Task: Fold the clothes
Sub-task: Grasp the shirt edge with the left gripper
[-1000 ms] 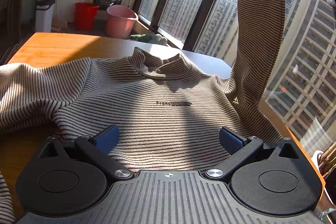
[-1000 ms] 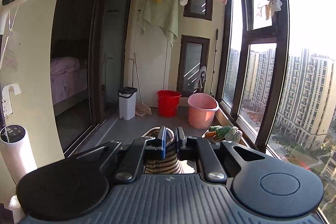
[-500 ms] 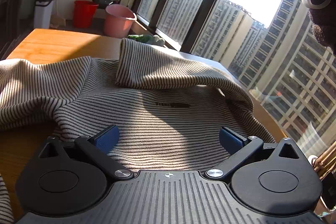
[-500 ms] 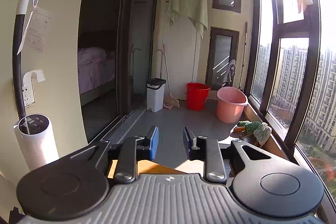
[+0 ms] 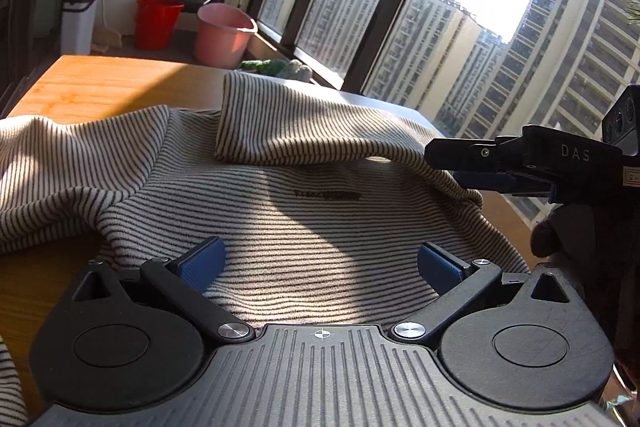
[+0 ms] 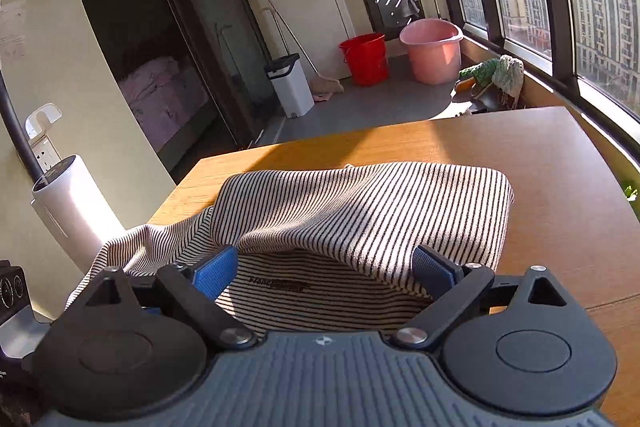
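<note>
The left gripper point(image 5: 320, 263) is held low over the near hem area of the striped sweater point(image 5: 304, 227), its jaws spread wide, nothing pinched; only flat fabric is seen between the blue pads point(image 5: 202, 263). The right gripper point(image 6: 326, 269) is likewise spread wide, its jaws having just been opening, and no cloth is clamped: the folded-over edge of the sleeve point(image 6: 380, 211) merely lies between and beyond the pads. In the left wrist view the right gripper's finger point(image 5: 464, 149) is seen side-on, just beside the sleeve's shoulder fold, apparently clear of it.

The sweater is spread front-up on the wooden table point(image 5: 104, 83), chest print point(image 5: 326, 194) visible. The right sleeve is laid across the chest, cuff end toward the collar area, which is covered. The left sleeve point(image 5: 60, 163) is bunched and not yet folded in.

Step judged: first sleeve fold released, second sleeve fold pending. Next move is judged to call for a pinch on the left sleeve by the left gripper, then a carry across the chest; some smoothing of the laid sleeve may be needed, since it sits humped.

Farther off, a pink basin point(image 5: 224, 33) and a red bucket point(image 5: 156, 23) are seen on the floor by the window.
</note>
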